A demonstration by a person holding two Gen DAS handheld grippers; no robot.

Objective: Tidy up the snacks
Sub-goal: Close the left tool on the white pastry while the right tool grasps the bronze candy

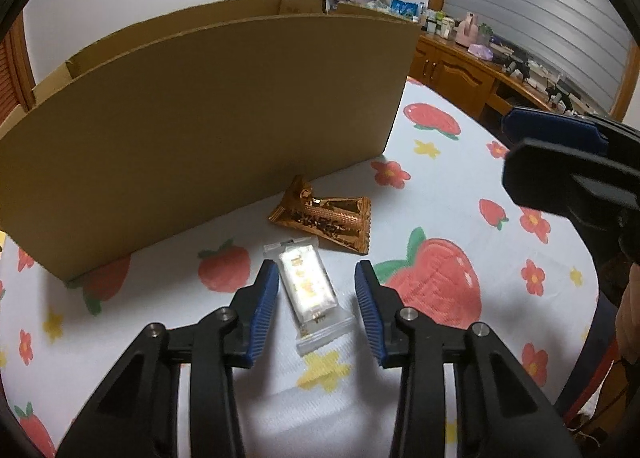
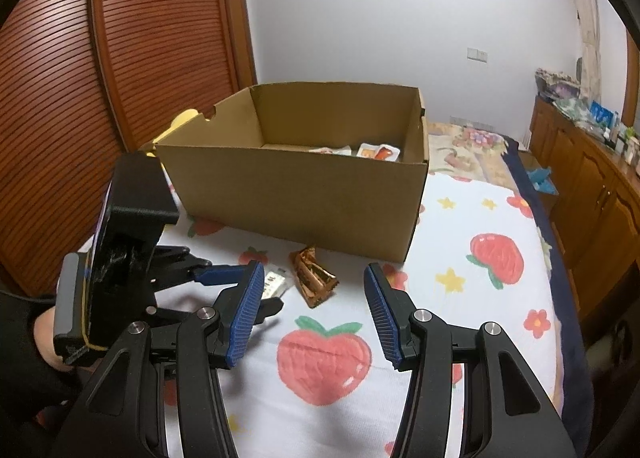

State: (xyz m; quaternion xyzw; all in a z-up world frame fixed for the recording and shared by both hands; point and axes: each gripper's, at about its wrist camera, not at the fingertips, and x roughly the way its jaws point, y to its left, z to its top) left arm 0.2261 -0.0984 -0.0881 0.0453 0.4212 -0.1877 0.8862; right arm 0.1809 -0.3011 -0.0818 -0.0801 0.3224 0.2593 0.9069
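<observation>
A clear-wrapped white snack bar lies on the strawberry-print cloth, between the open fingers of my left gripper, untouched. A crumpled gold snack packet lies just beyond it, close to the cardboard box. In the right wrist view the open box holds a few snack packets at its far right. The gold packet lies before the box, and the white bar peeks out behind my left gripper. My right gripper is open and empty above the cloth; it also shows in the left wrist view.
The strawberry-print cloth covers the bed. A wooden cabinet with several small items stands along the right wall. A slatted wooden door is behind the box at left. A blue item lies near the bed's far right edge.
</observation>
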